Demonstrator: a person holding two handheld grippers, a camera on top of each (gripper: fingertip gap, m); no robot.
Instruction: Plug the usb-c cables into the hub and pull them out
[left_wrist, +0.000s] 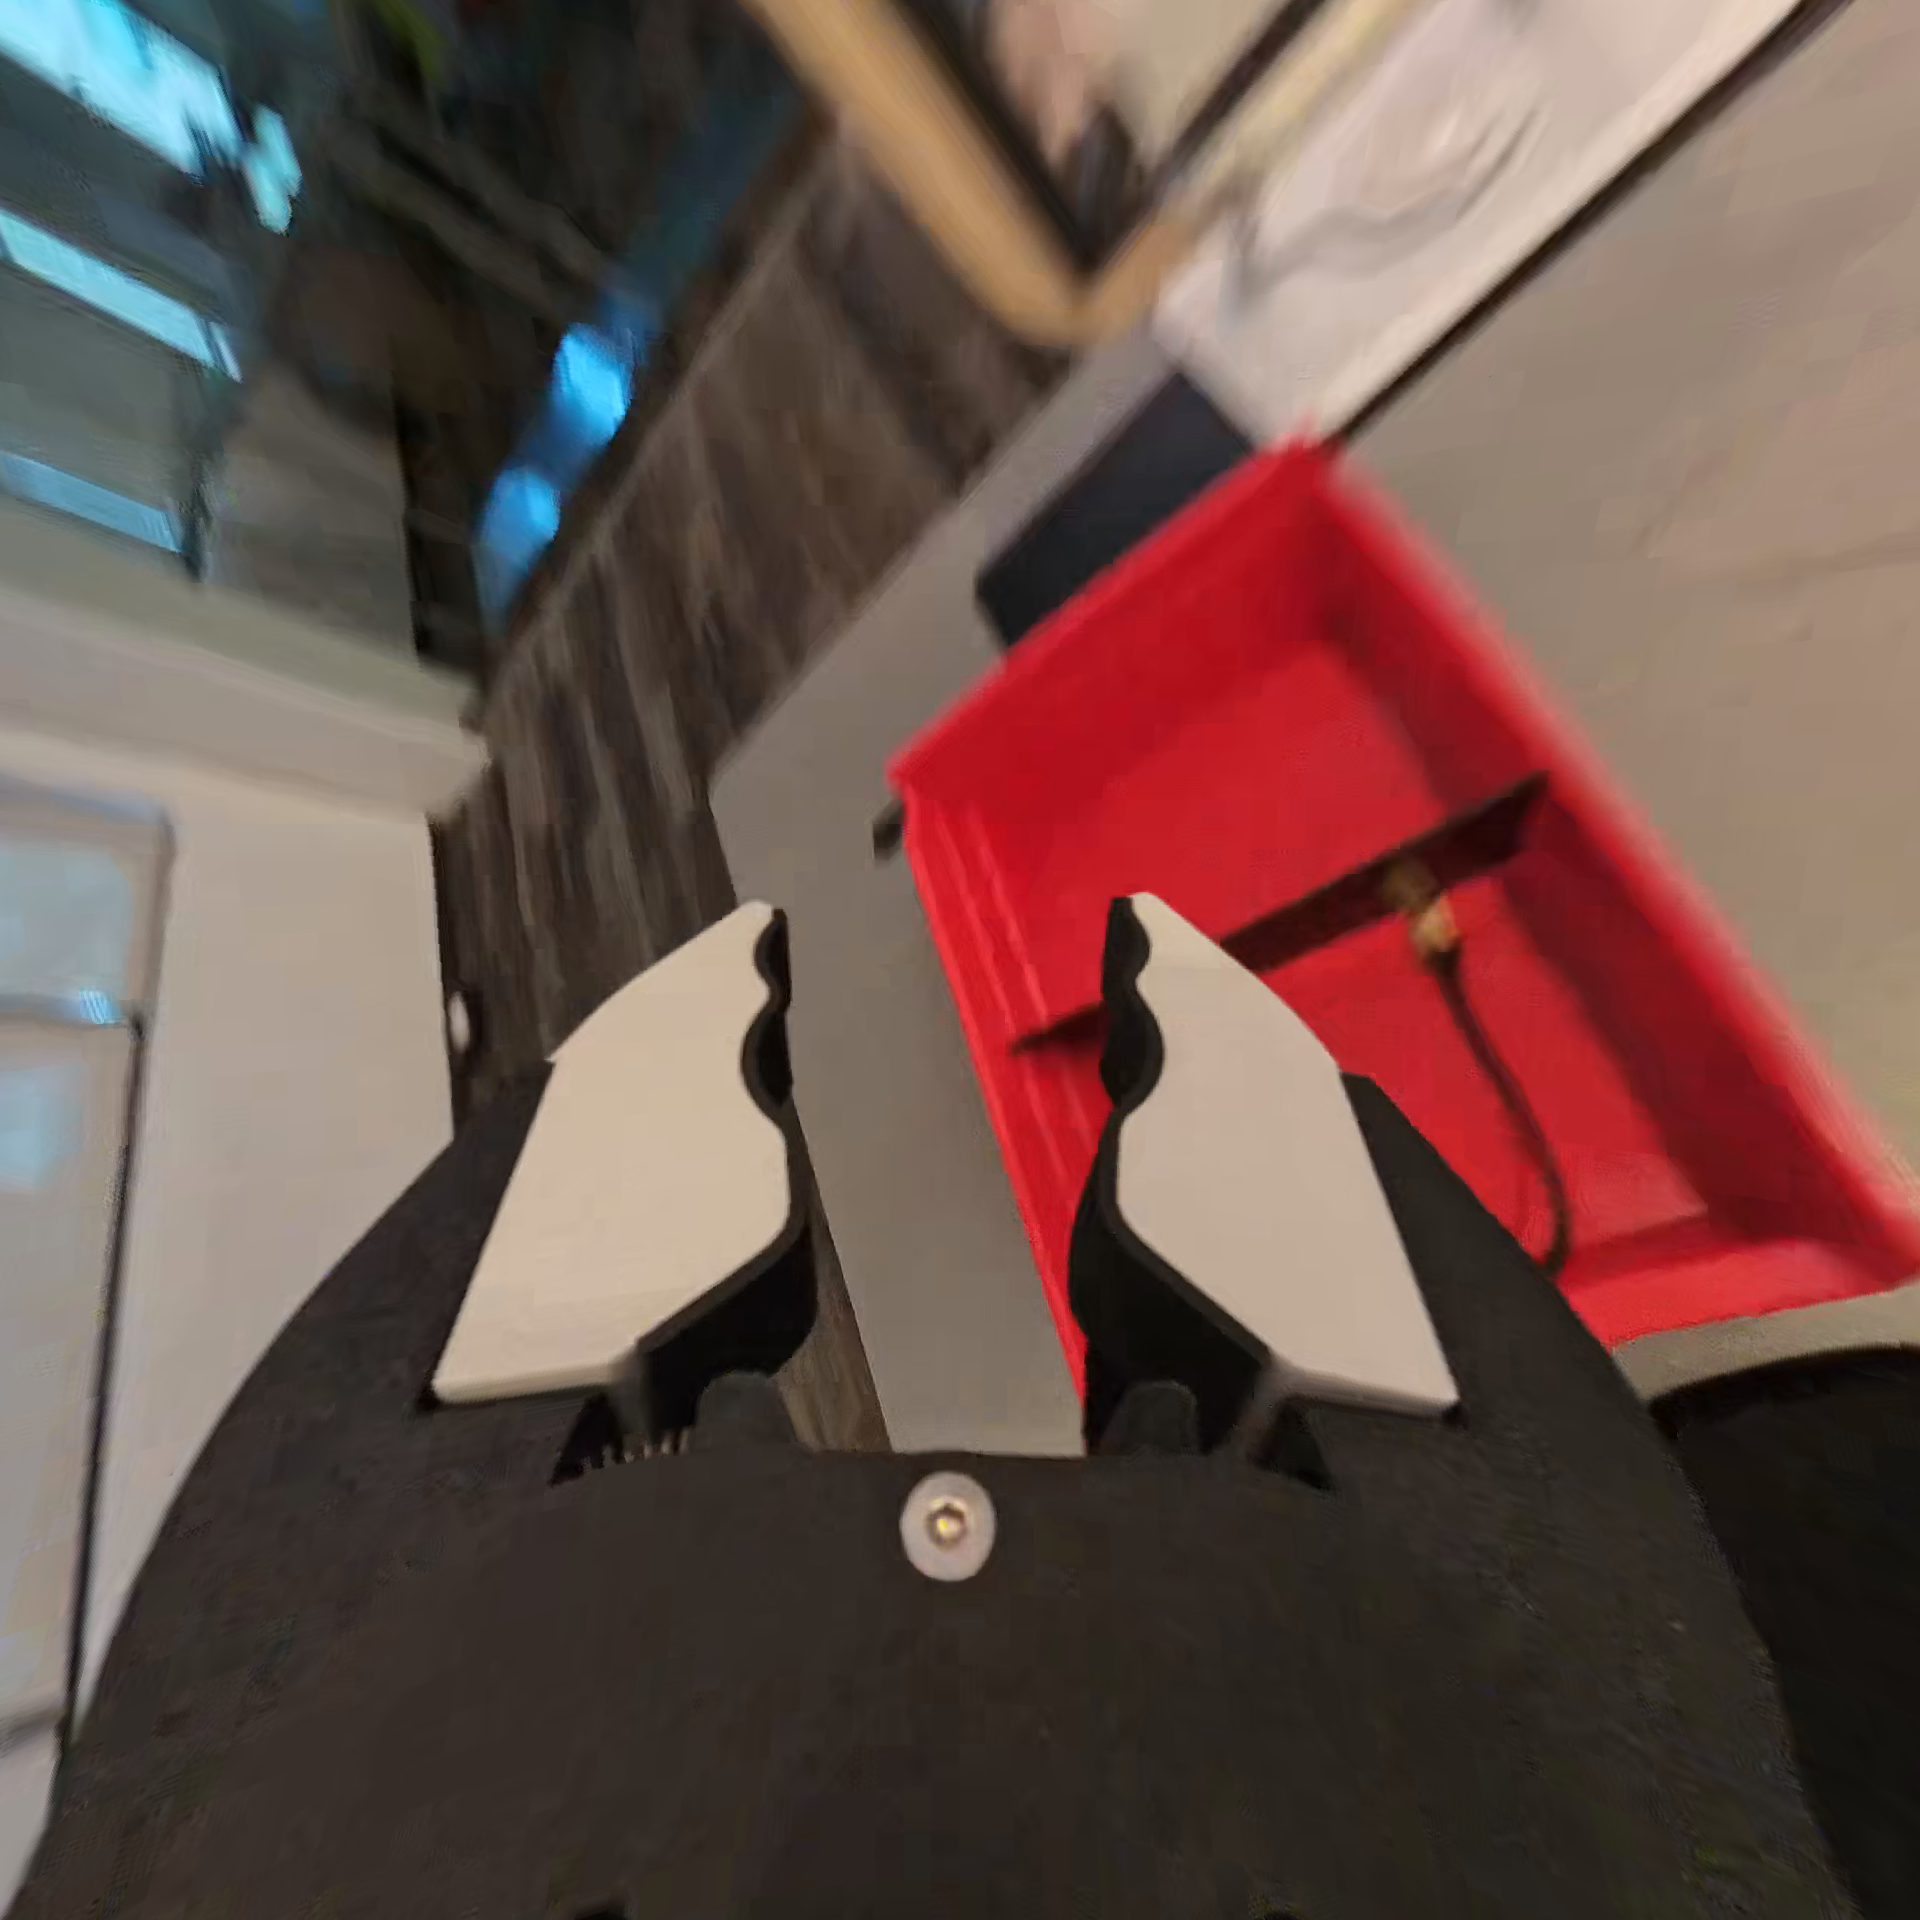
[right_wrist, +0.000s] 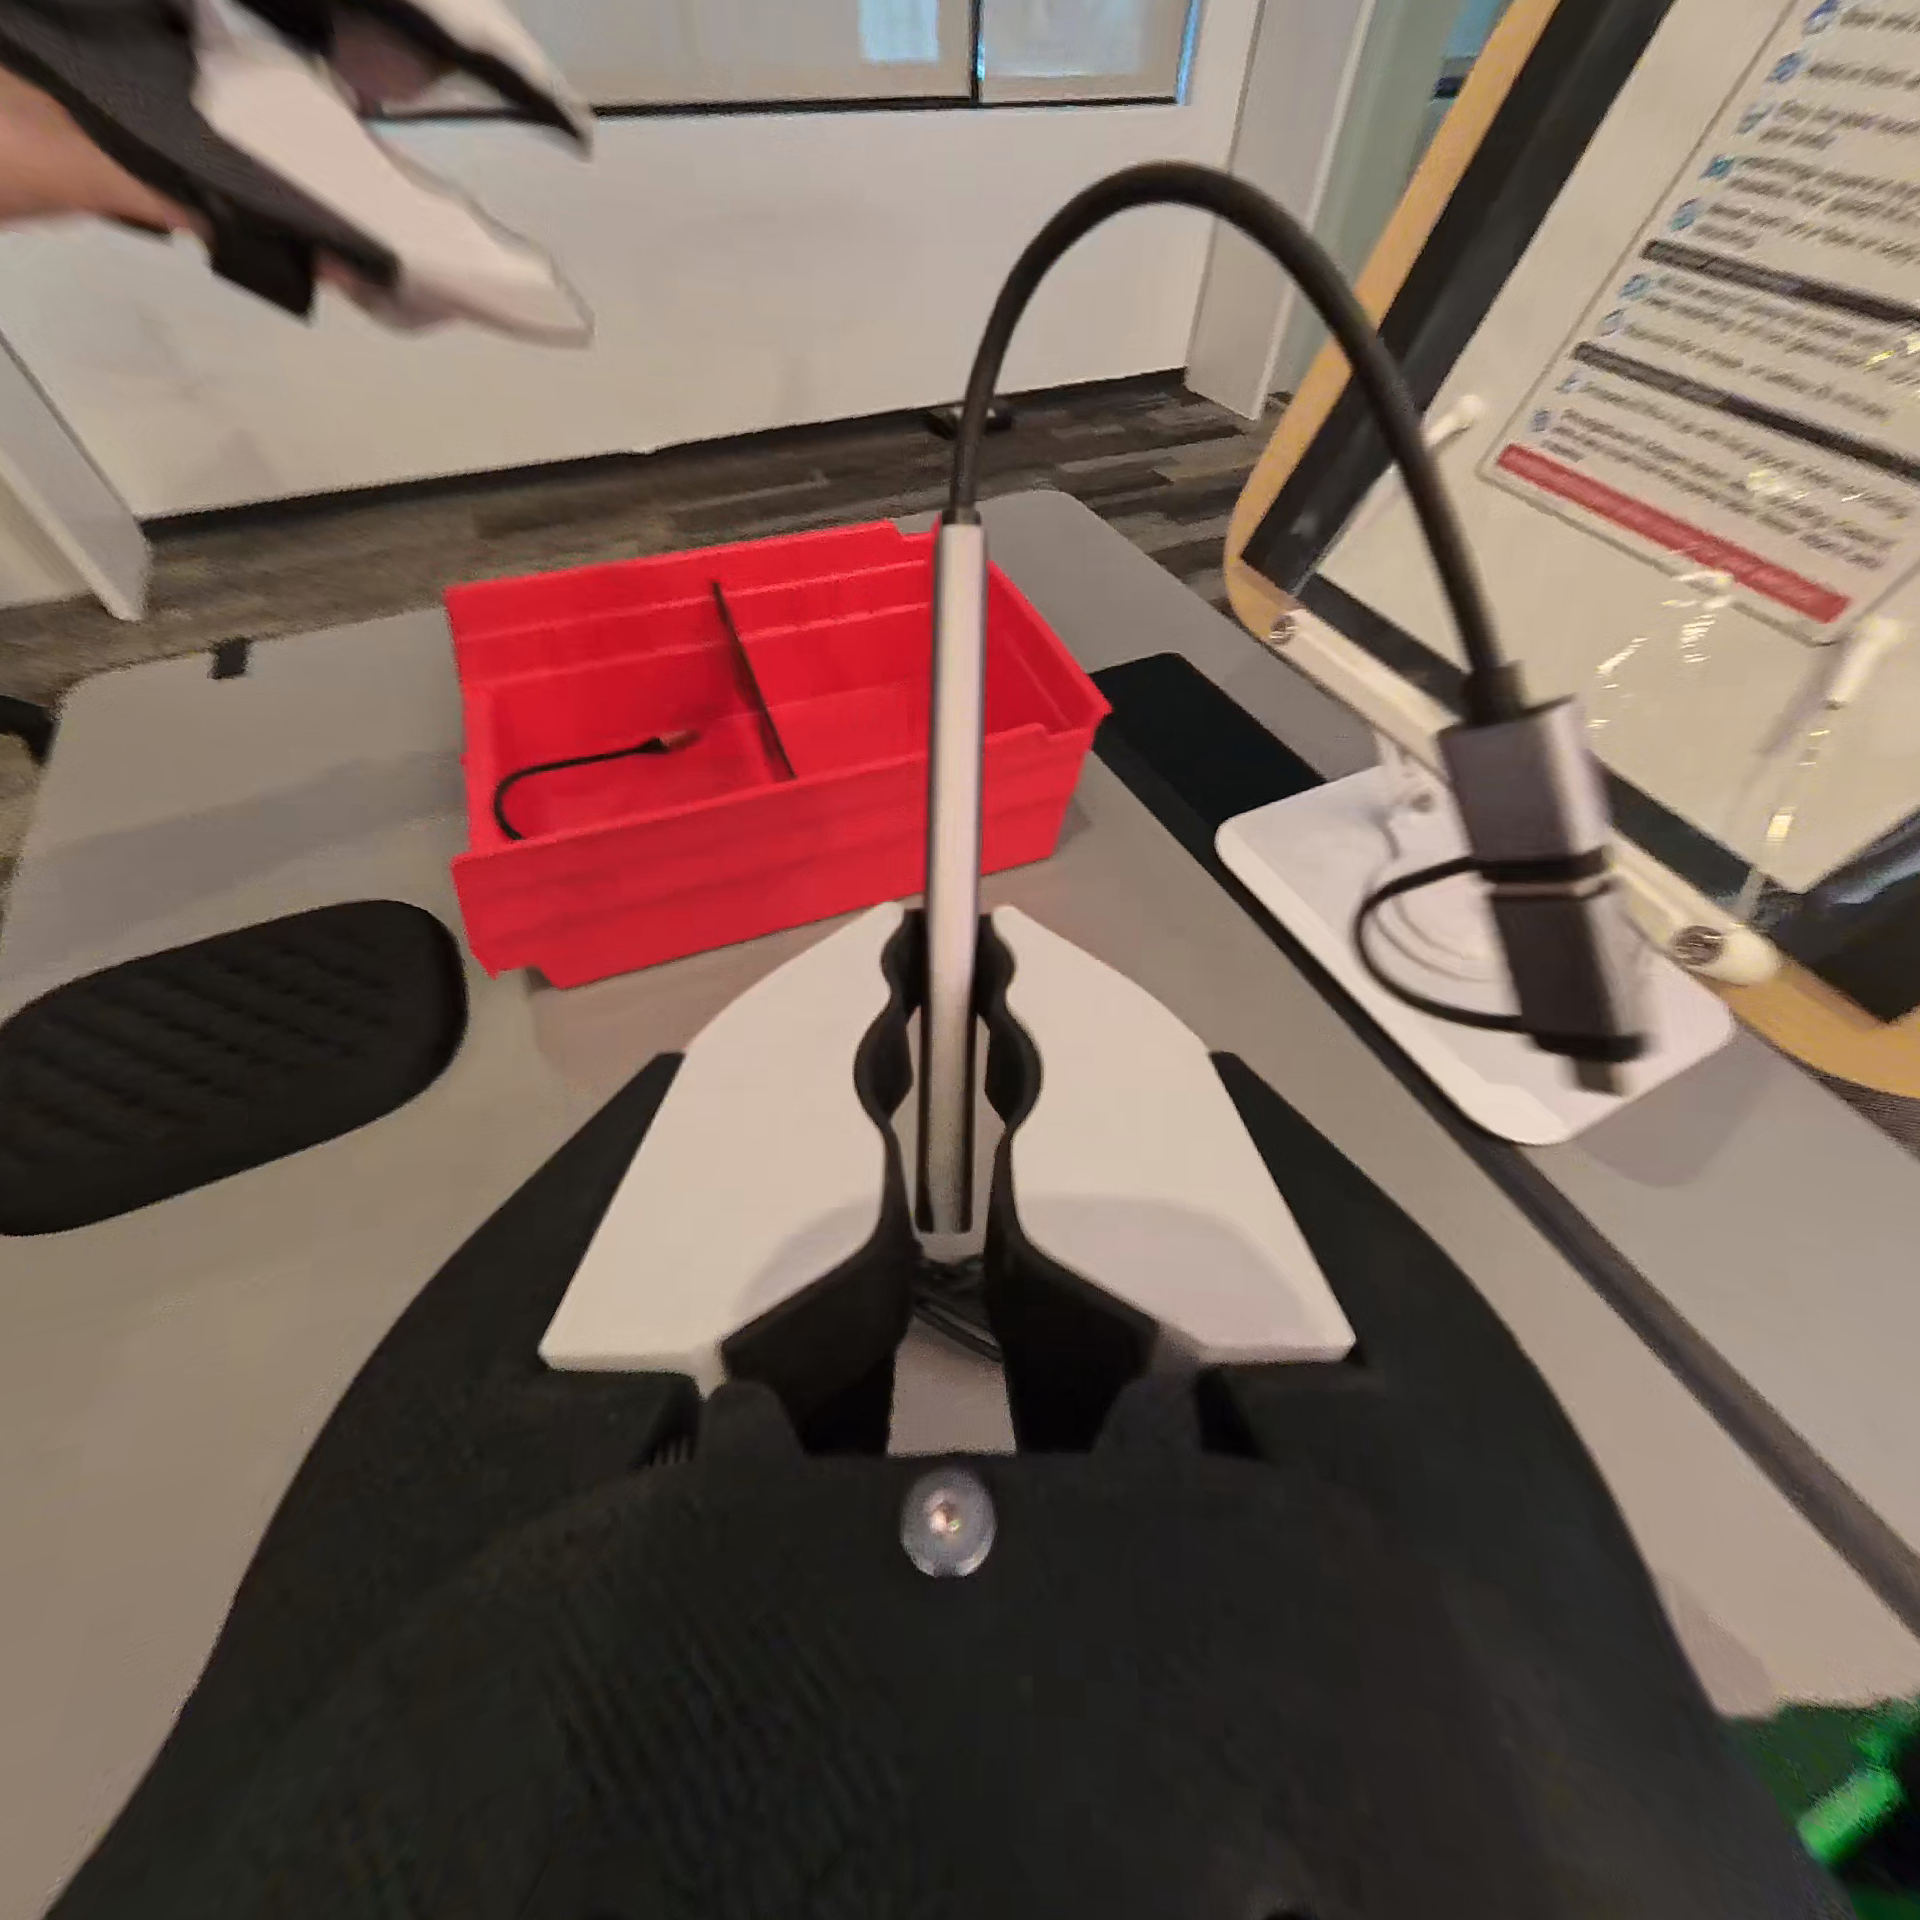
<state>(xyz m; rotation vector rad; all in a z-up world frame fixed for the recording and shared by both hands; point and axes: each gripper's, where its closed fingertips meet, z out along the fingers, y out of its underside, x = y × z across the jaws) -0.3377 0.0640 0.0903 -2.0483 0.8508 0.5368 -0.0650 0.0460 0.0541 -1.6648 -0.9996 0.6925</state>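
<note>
My right gripper (right_wrist: 948, 925) is shut on the slim silver hub (right_wrist: 954, 790), held edge-on above the table. The hub's black lead (right_wrist: 1226, 223) arcs up and right to a grey plug with an adapter (right_wrist: 1538, 883) that hangs free. A red bin (right_wrist: 644, 862) sits on the grey table; a short black usb-c cable (right_wrist: 582, 774) lies in its left compartment. My left gripper (left_wrist: 940, 920) is open and empty, in the air left of the bin (left_wrist: 1662, 904), where the cable (left_wrist: 1496, 1070) lies by a black divider (left_wrist: 1351, 904). The left gripper also shows top left in the right wrist view (right_wrist: 582, 229).
A black padded chair armrest (right_wrist: 208, 1049) lies at the table's left. A white stand base (right_wrist: 1455, 977) with a wood-framed sign (right_wrist: 1714, 436) stands at the right. A black mat (right_wrist: 1195, 738) lies behind the bin. Carpet floor and a white wall are beyond. The grippers' ends are close to 30 cm from one another.
</note>
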